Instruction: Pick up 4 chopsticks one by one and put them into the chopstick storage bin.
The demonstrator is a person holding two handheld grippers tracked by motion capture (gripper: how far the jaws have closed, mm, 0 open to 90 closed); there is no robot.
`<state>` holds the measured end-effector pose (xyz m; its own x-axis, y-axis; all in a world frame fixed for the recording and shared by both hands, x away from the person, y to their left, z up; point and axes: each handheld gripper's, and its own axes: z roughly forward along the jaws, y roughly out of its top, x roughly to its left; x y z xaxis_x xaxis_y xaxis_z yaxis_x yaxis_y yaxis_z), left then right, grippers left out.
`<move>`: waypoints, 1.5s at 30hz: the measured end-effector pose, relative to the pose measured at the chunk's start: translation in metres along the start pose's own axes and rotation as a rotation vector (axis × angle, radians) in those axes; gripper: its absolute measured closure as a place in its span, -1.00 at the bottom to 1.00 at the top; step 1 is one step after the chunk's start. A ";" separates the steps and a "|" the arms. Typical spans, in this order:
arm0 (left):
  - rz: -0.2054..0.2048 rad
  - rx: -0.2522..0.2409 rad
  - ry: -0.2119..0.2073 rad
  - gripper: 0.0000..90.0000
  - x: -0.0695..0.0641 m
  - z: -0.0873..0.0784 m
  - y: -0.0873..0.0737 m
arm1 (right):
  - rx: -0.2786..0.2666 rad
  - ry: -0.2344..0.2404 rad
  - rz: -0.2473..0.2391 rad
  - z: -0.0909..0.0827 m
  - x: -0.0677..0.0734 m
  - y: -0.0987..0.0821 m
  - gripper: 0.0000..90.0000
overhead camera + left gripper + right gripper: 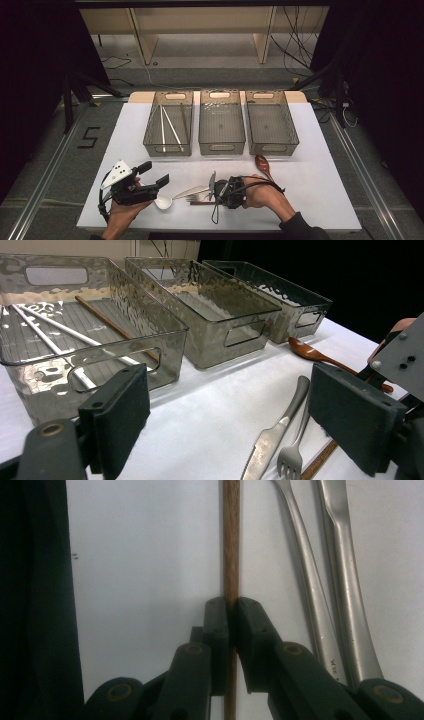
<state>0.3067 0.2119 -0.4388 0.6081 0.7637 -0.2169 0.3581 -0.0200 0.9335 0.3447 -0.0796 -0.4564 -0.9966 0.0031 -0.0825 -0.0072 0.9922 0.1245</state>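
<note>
Right gripper (231, 611) is clamped on a wooden chopstick (230, 540) lying flat on the table (320, 185) beside the fork (305, 580) and knife (350, 580), likely bound for the left bin (169, 123) holding chopsticks. Left gripper (227, 425) hangs open, idle.

A white table (320, 175) is carrying three clear bins (221, 122) in a row along its far side. Lying nearer the person are a brown spoon (262, 163), a knife (192, 190), a fork (196, 198), a wooden chopstick (230, 540) and what appears to be a white spoon (163, 201).
</note>
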 end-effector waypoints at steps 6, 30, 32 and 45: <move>-0.001 -0.001 0.000 -0.63 0.000 0.000 0.000 | -0.002 -0.004 0.003 0.001 0.001 0.001 0.87; -0.002 0.000 0.002 -0.63 0.000 0.000 0.000 | -0.165 -0.015 0.129 -0.037 -0.016 -0.013 0.88; -0.004 0.001 0.002 -0.63 0.000 0.000 0.000 | -0.193 -0.028 0.163 -0.040 -0.019 -0.014 0.88; -0.008 0.000 0.005 -0.63 0.001 0.000 0.000 | -0.346 -0.077 0.325 -0.058 -0.045 -0.015 0.88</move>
<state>0.3074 0.2129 -0.4395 0.6015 0.7672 -0.2227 0.3631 -0.0143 0.9316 0.3852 -0.1015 -0.3969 -0.9430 0.3280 -0.0559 0.2636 0.8388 0.4763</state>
